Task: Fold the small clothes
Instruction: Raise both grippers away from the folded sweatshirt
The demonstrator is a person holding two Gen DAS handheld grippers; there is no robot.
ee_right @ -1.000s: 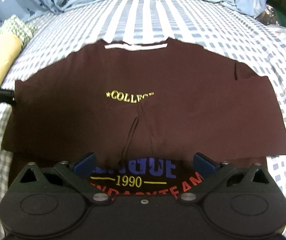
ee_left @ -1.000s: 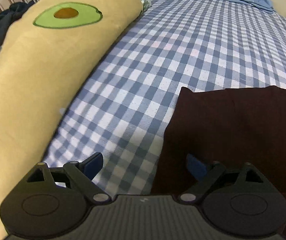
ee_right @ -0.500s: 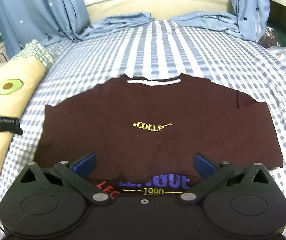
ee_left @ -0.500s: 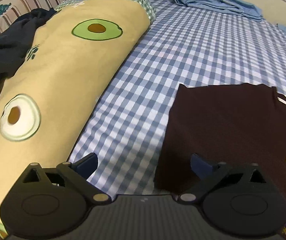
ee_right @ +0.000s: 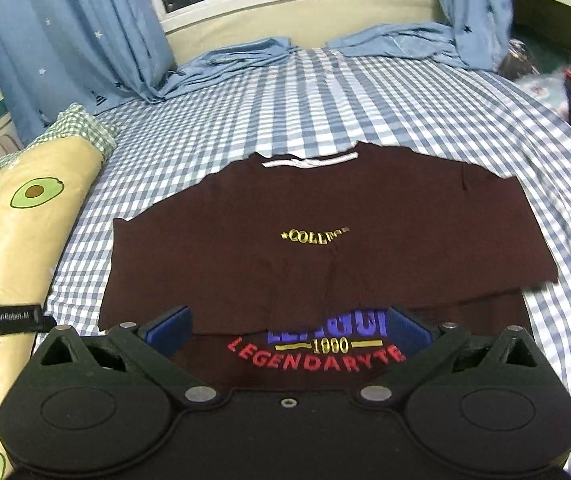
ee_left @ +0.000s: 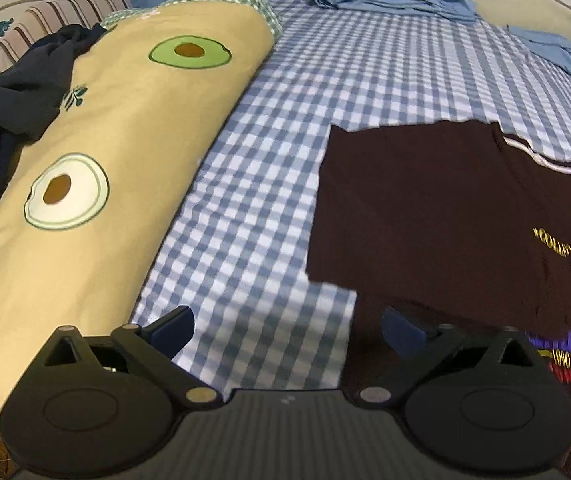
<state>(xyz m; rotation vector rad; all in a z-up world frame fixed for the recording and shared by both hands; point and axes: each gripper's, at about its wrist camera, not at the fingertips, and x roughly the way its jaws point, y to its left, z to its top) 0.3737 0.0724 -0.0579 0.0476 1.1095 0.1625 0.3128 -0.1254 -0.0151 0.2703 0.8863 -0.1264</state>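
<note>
Two grippers: left gripper (ee_left: 287, 330) and right gripper (ee_right: 287, 330), each with its jaws spread wide and nothing between the pads.
T-shirt: dark maroon T-shirt (ee_right: 325, 248) lies flat on the checked bedsheet (ee_right: 345, 112), collar toward the window end, with its upper part doubled down over the chest print so that only the lower lettering shows at the near edge.
Left gripper's place: off the T-shirt's left edge, above bare sheet, with one finger over the cloth's near corner.
Right gripper's place: above the T-shirt's near edge, centred on the print.
Avocado pillow: avocado-print pillow (ee_left: 97, 168) runs along the bed well to the left of the T-shirt, with a dark garment (ee_left: 25, 88) draped on its far end.
Curtains: blue curtains (ee_right: 65, 40) pool on the sheet beyond the T-shirt's collar.
Step in hand: one fold appears laid and let go, both tools clear of the cloth.
Next move: probably a fold across, so each gripper needs to come down on a side edge or sleeve, pinch both layers together and carry them over without dragging the lower layer askew.
</note>
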